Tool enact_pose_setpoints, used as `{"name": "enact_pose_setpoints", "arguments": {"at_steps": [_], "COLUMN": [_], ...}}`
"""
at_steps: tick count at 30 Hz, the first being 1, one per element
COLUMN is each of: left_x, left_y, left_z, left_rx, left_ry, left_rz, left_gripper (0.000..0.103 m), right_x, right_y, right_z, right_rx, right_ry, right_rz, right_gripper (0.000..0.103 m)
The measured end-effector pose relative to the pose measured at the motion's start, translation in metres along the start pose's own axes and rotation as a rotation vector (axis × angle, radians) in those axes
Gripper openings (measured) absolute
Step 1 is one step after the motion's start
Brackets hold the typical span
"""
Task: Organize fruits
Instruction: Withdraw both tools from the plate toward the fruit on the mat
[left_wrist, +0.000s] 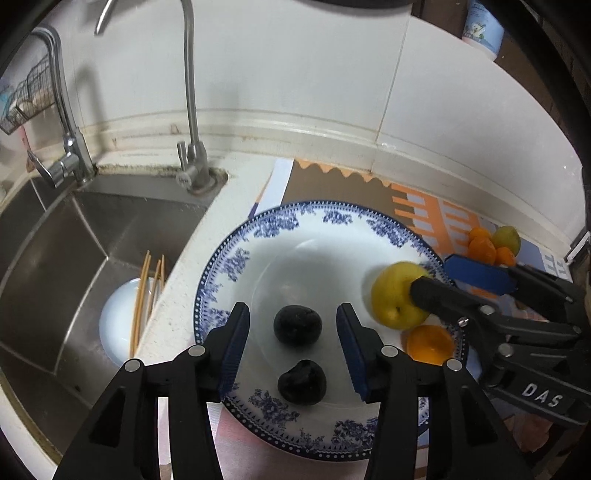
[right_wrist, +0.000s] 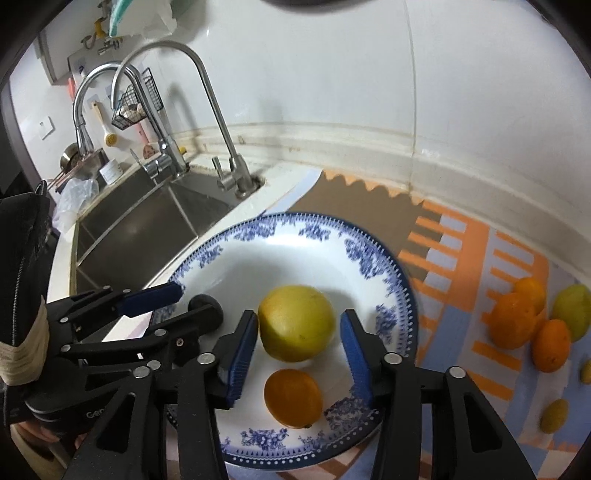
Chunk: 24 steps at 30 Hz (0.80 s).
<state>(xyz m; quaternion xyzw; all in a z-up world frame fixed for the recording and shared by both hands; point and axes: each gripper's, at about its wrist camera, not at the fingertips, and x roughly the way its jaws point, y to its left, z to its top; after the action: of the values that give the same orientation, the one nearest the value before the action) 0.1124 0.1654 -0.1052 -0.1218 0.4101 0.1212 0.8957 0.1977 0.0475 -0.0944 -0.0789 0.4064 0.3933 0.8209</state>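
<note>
Sitting on the counter mat: plate (right_wrist: 404, 295), already carrying two dark fruits (left_wrist: 297, 326), an orange (right_wrist: 293, 398) and a yellow fruit (right_wrist: 296, 323). Straddling that yellow fruit: right gripper (right_wrist: 298, 334), jaws spread, left pad seemingly touching, right pad apart, probably releasing; lifting straight up, avoiding nudging. Hovering wide open, gripping nothing: left gripper (left_wrist: 291, 334). Waiting on the mat: more fruit (right_wrist: 532, 321).
</note>
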Motion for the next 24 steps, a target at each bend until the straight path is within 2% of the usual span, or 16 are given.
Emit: {"name": "enact_pose_setpoints", "arguments": {"at_steps": [2,5,10,14,24], "left_x": [-0.008,-0.021,-0.045,-0.059,-0.074], "left_y": [-0.003,-0.010,-0.026,-0.041,-0.085], "left_z": [0.002,0.004,0.008,0.009,0.007], "left_rx": [0.012,0.033,0.079,0.113,0.184], "left_ry": [-0.022,-0.058,-0.123,-0.161,-0.197], "left_rz": [0.003,-0.005,-0.010,-0.037,-0.117], "left_gripper": [0.050,0.054,0.058,0.064,0.068], "right_x": [-0.011,-0.032,-0.065,-0.095,-0.151], "right_y": [0.002,0.002,-0.001,-0.005,-0.027], "right_z": [0.002,0.004,0.004,0.000,-0.016], "right_rx": [-0.006,-0.012,-0.024,-0.026,-0.011], "right_ry": [-0.027,-0.082,-0.153,-0.213,-0.295], "right_rz": [-0.015,-0.046,-0.099,-0.159,-0.283], "right_gripper": [0.049,0.058,0.059,0.065,0.070]}}
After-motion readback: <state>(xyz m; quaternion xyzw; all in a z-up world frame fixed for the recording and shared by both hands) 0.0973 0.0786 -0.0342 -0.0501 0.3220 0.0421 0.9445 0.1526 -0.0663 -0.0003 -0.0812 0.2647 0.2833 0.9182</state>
